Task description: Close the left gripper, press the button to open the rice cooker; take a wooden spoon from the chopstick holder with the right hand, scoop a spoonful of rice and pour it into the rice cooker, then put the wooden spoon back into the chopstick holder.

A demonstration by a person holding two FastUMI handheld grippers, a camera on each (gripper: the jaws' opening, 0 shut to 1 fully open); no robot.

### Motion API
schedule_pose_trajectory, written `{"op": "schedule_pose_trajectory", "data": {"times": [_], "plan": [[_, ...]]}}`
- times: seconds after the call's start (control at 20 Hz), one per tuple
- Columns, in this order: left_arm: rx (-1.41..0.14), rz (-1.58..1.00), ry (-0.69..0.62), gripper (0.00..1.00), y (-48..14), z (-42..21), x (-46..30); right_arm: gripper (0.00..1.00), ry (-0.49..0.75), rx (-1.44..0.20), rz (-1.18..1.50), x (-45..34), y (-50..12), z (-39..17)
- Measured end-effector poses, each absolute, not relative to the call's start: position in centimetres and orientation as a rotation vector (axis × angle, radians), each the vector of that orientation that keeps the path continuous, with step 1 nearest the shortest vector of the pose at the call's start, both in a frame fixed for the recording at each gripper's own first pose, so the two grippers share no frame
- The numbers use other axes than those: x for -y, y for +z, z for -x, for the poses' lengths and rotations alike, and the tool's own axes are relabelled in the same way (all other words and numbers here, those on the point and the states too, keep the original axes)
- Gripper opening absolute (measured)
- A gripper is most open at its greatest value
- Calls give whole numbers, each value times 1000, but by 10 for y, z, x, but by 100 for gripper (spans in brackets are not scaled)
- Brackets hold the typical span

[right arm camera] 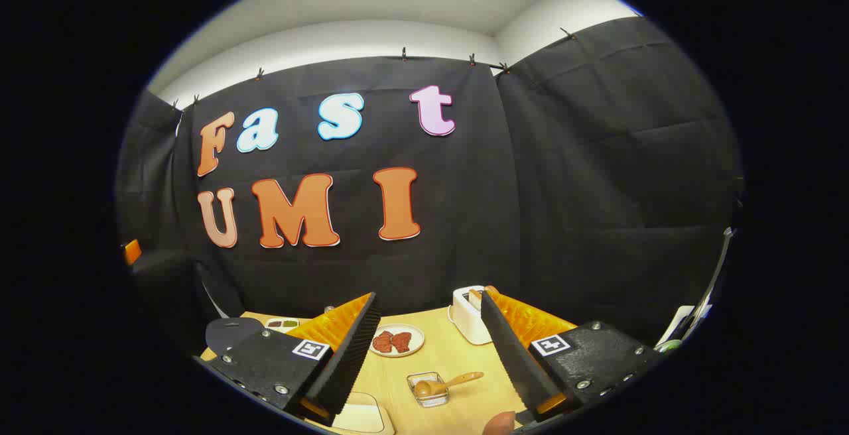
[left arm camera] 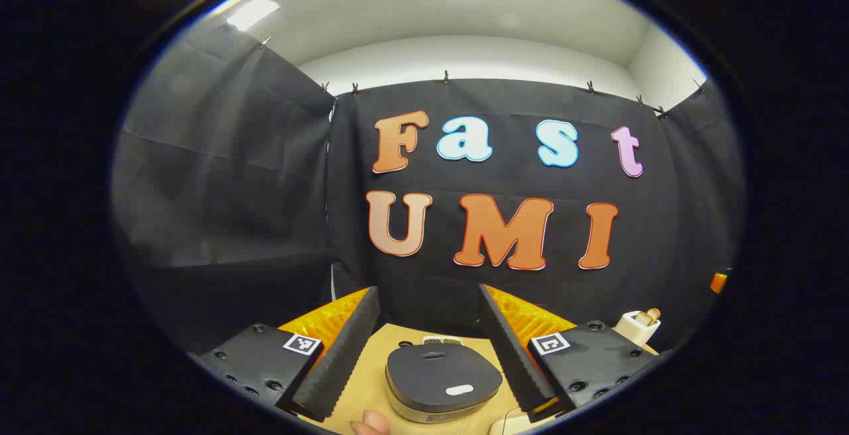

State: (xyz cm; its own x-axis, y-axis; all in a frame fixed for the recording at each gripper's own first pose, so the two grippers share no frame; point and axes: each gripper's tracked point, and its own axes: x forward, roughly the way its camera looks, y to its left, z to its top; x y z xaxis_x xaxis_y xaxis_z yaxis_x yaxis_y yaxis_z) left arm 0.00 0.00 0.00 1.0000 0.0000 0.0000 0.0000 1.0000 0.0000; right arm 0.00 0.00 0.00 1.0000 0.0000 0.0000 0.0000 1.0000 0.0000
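While lid sits shut | rice cooker (left arm camera: 443, 380) dark-topped | left claw (left arm camera: 428, 349) open

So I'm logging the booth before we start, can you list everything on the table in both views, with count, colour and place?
Table: one, light wood, under everything.
Rice cooker: one, dark grey lid shut, between the left fingers in the left gripper view.
Small dish: one, white with dark contents, behind the cooker.
Plate: one, white with red pieces, mid-table in the right gripper view.
Wooden spoon: one, light brown, bowl end lying in a clear holder.
Toaster: one, white, at the back by the wall.
White thing: one, near edge; what it is, unclear.
Left hand-held gripper: black fingers, open.
Right hand-held gripper: black fingers, open.
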Motion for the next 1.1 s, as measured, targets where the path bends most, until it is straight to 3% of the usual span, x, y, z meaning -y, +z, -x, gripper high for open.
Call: {"op": "schedule_pose_trajectory", "data": {"times": [0.8,1.1], "plan": [[-100,3,-91,100,-23,8,25,95,41,-7,84,-7,-4,10],[-71,-31,-89,100,-17,6,25,95,35,12,72,-4,1,11]]}}
